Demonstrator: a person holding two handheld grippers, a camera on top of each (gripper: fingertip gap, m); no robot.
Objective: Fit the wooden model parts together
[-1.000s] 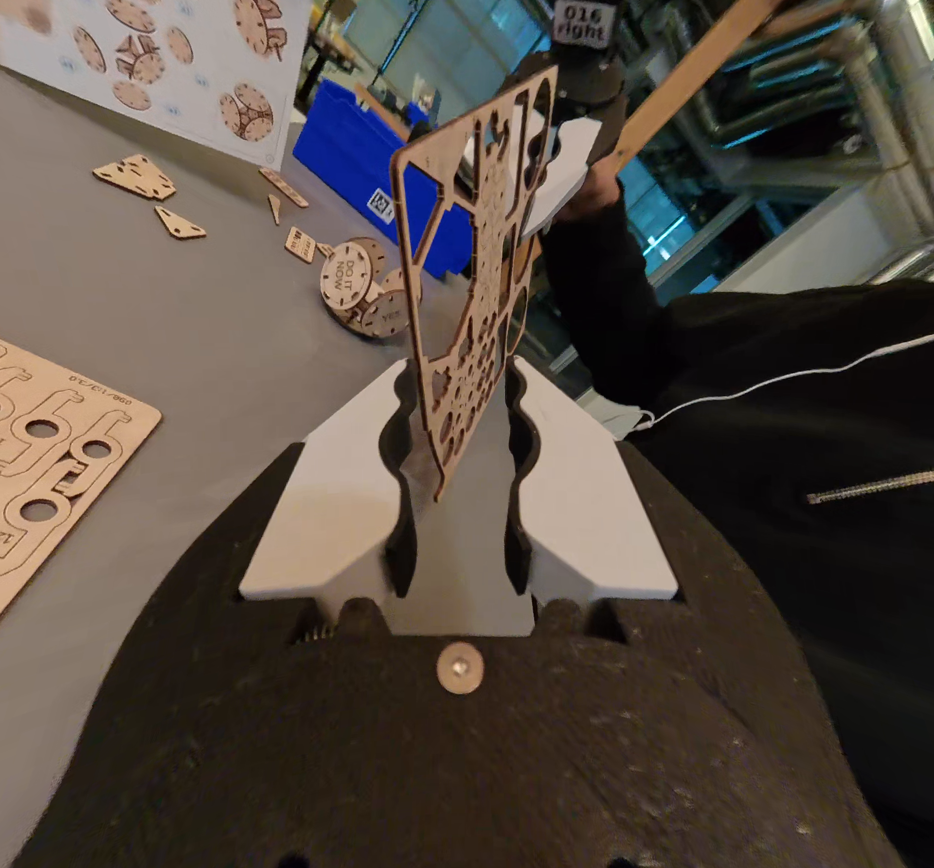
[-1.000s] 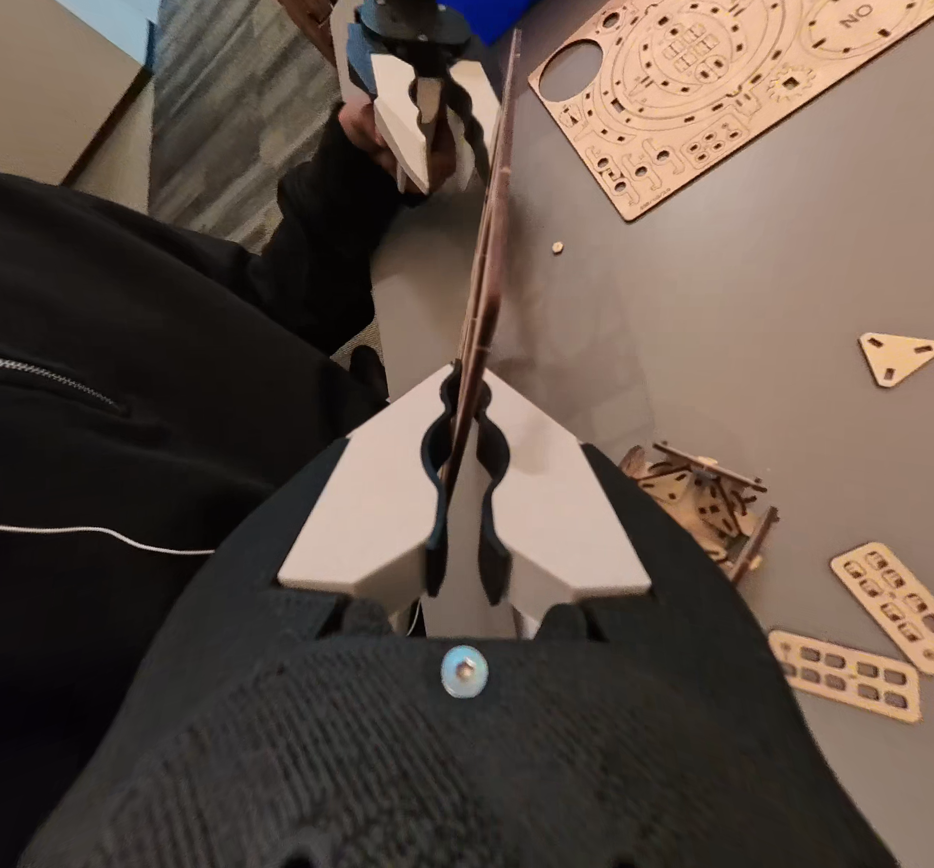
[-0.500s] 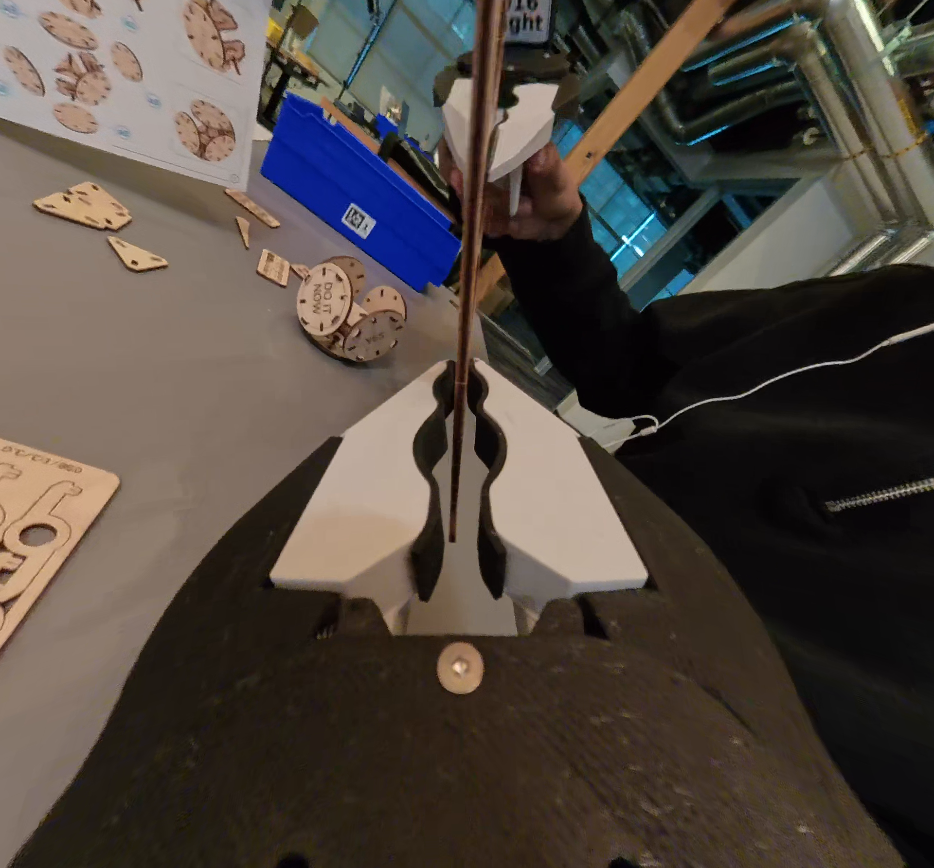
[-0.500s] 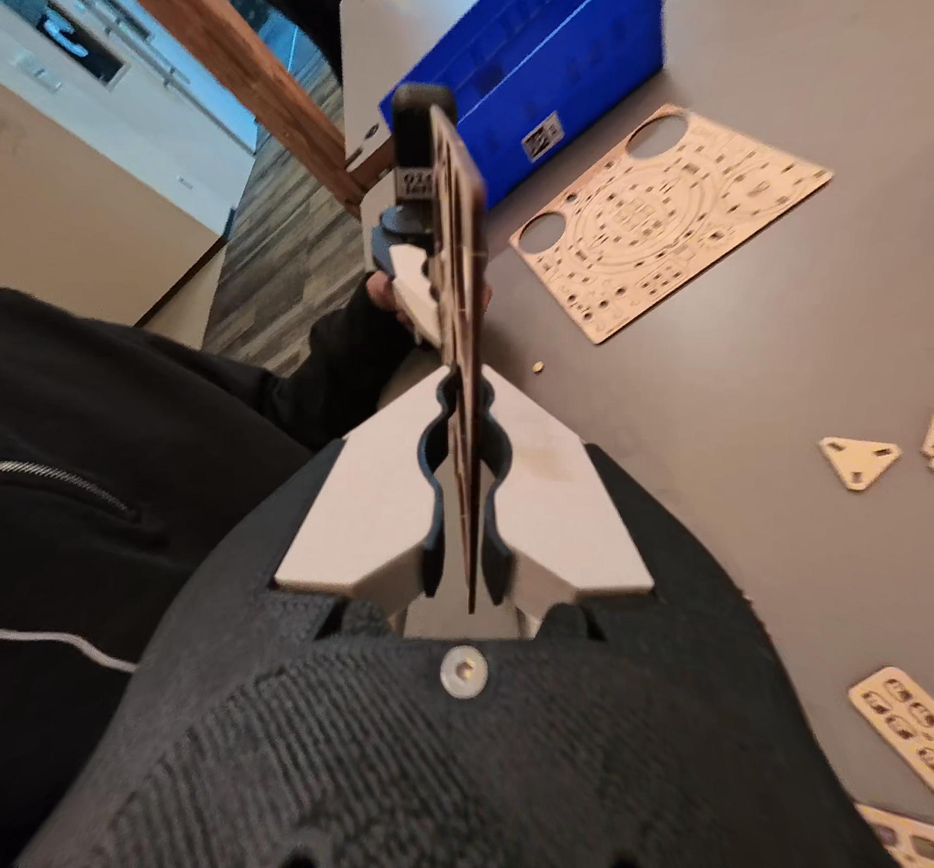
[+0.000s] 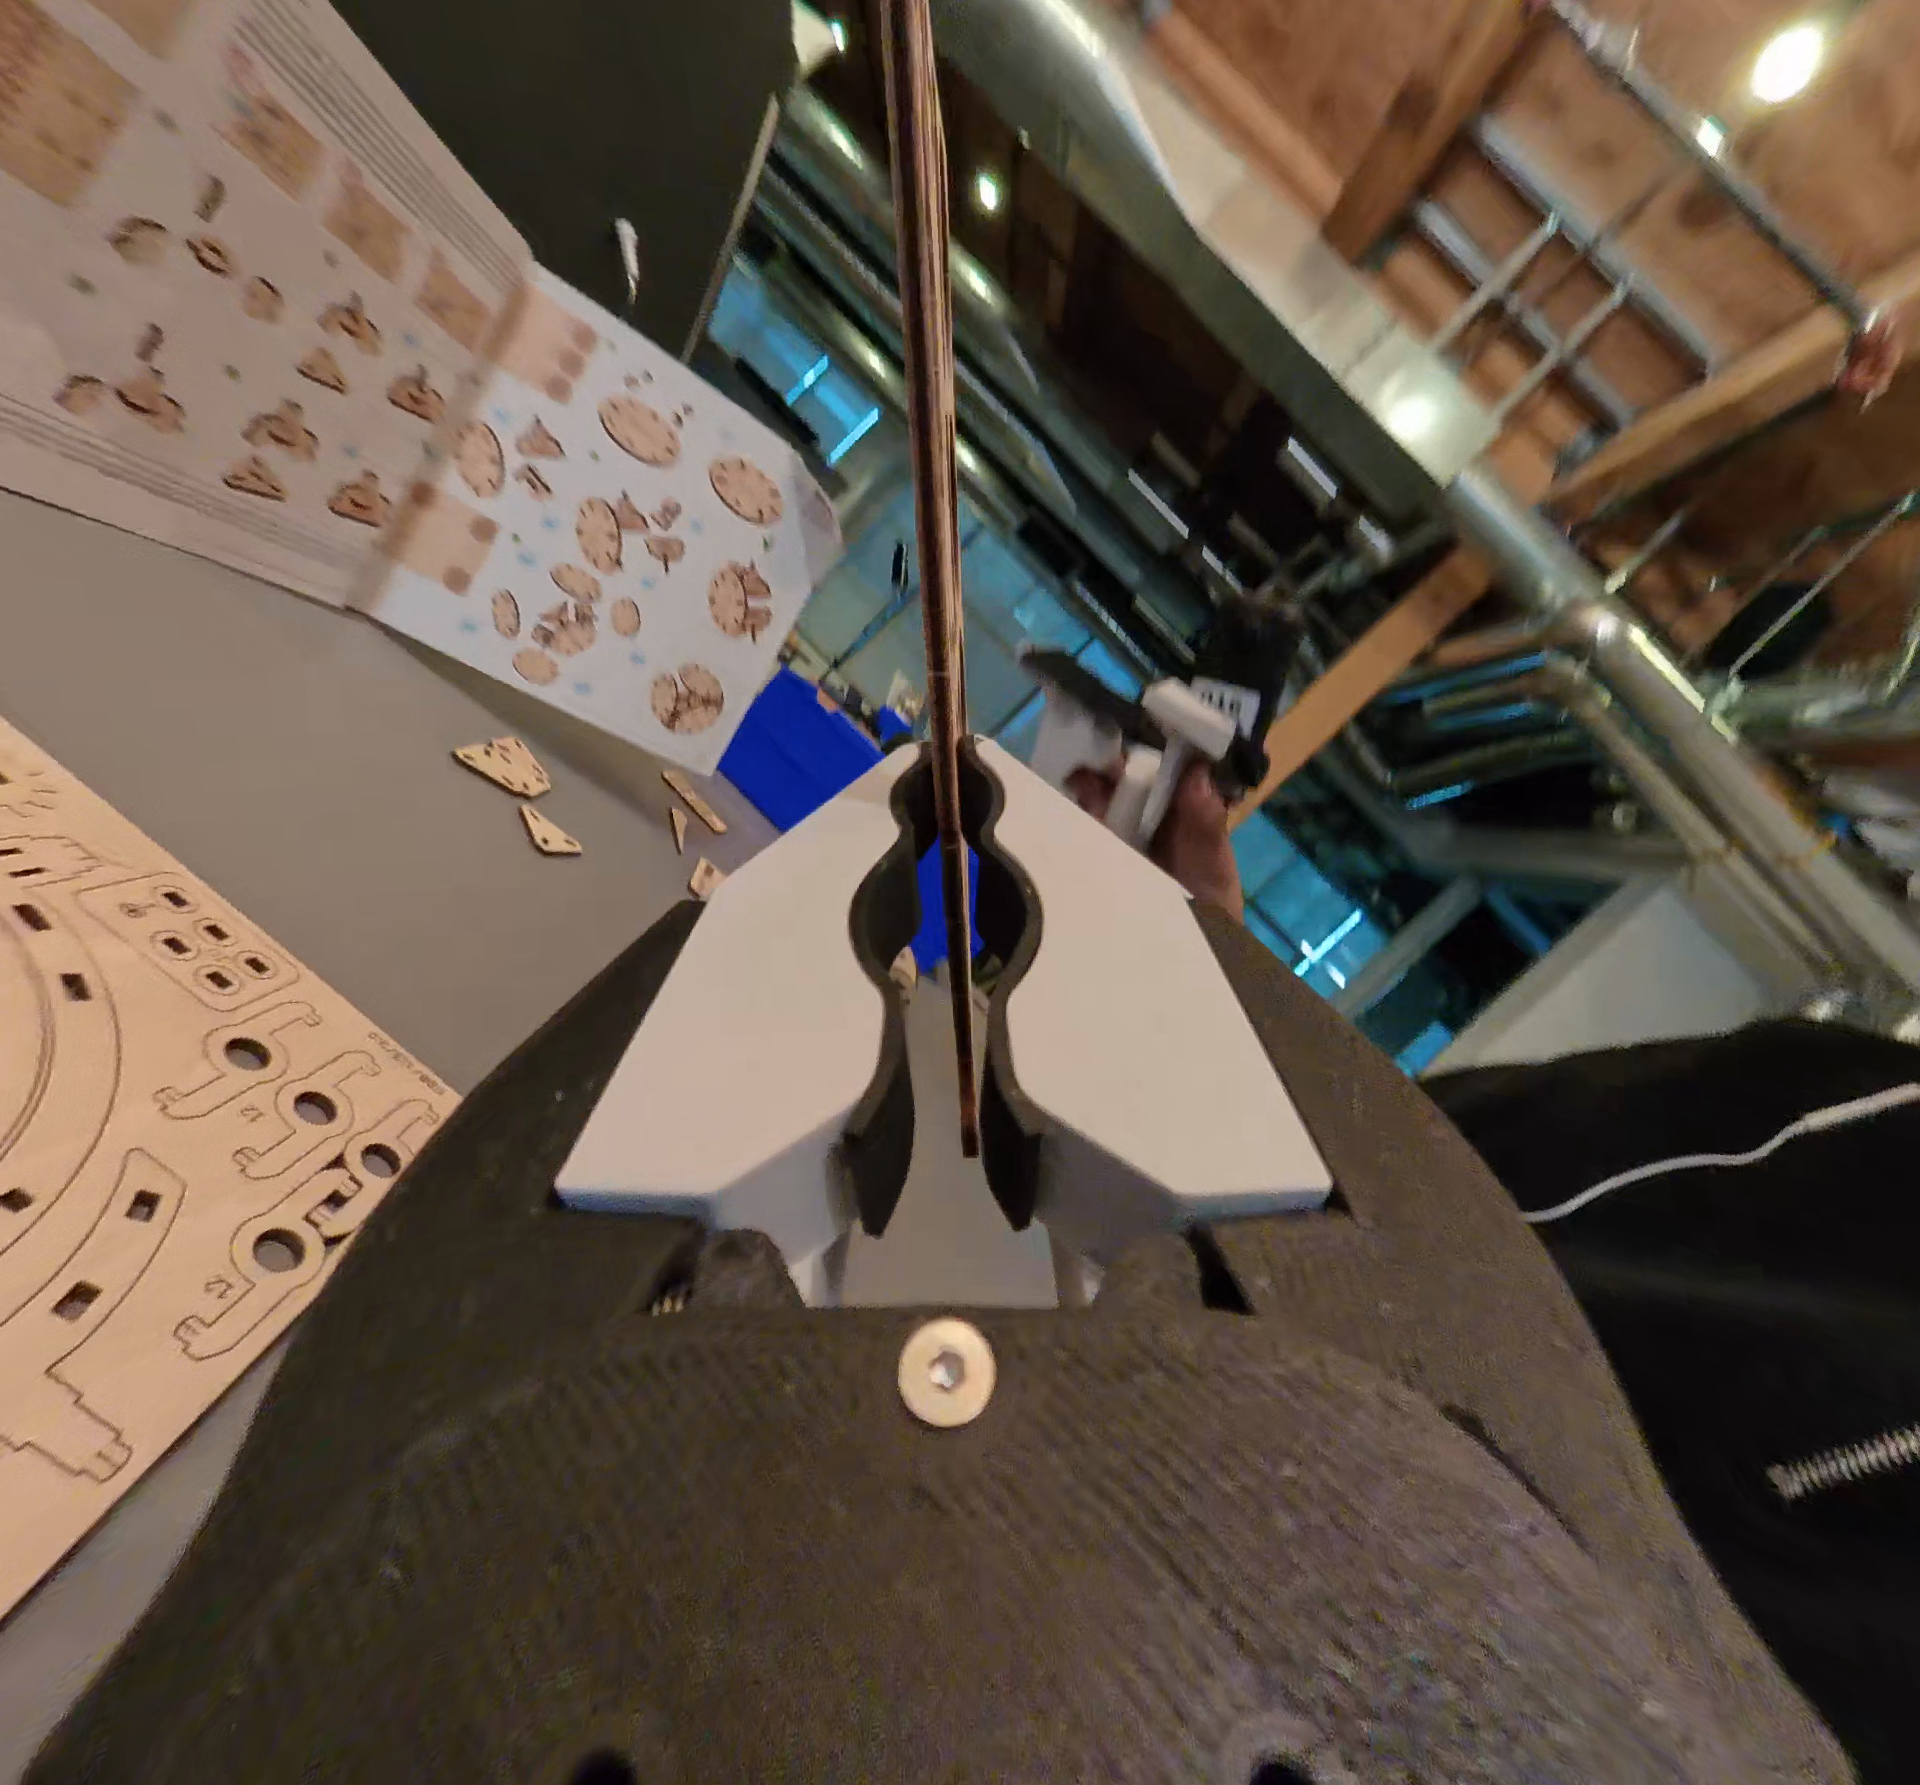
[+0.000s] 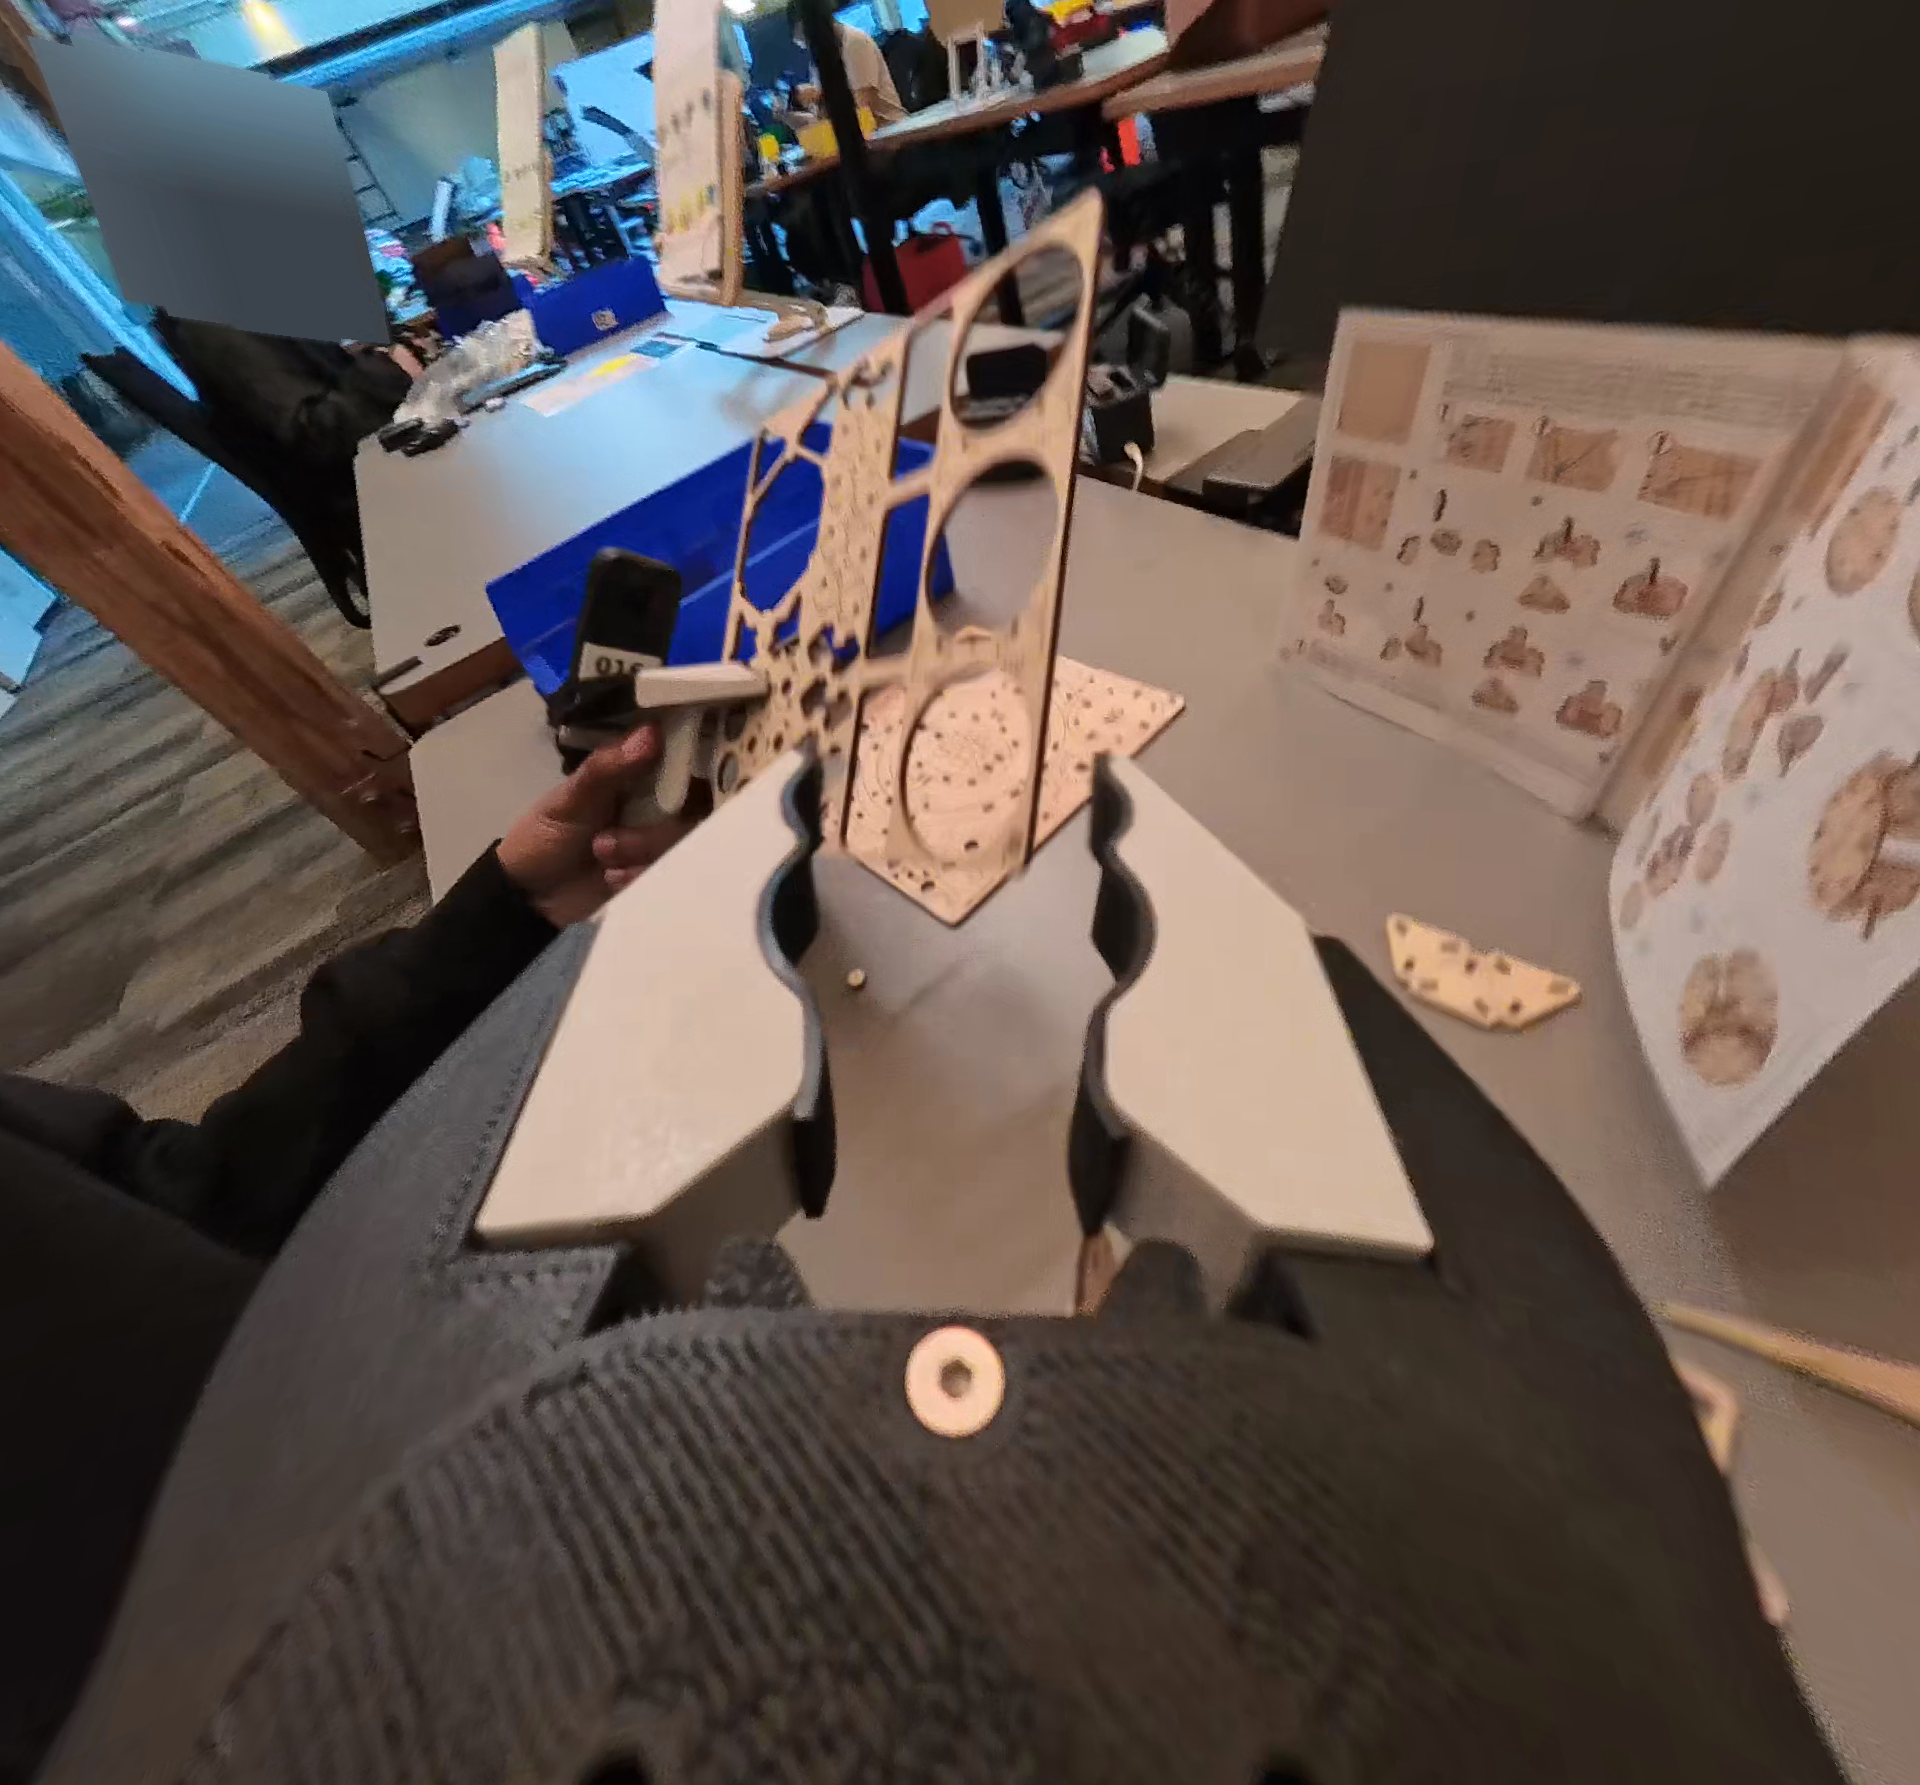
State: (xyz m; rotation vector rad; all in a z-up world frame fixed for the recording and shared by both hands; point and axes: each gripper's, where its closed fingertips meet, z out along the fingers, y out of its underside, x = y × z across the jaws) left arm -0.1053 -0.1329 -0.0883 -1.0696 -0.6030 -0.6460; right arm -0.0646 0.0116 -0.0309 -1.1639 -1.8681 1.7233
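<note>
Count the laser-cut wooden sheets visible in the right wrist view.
2: one sheet upright, clamped by the left hand-held gripper; one flat sheet on the table behind it. Others may be hidden.

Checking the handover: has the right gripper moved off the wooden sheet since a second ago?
Yes. The right gripper has let go and pulled back, jaws open; the wooden sheet now stands ahead, before the blue bin, held by the left gripper.

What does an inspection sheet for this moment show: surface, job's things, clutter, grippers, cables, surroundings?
Surface: grey table.
Job's things: cut-out wooden sheet held upright above the table; second sheet flat under it; third sheet flat.
Clutter: loose wooden pieces; blue bin; picture guide.
Grippers: left gripper shut on the upright sheet's edge; right gripper open, holding nothing.
Cables: white cord across a black jacket.
Surroundings: workshop, other tables, ceiling pipes.
</note>
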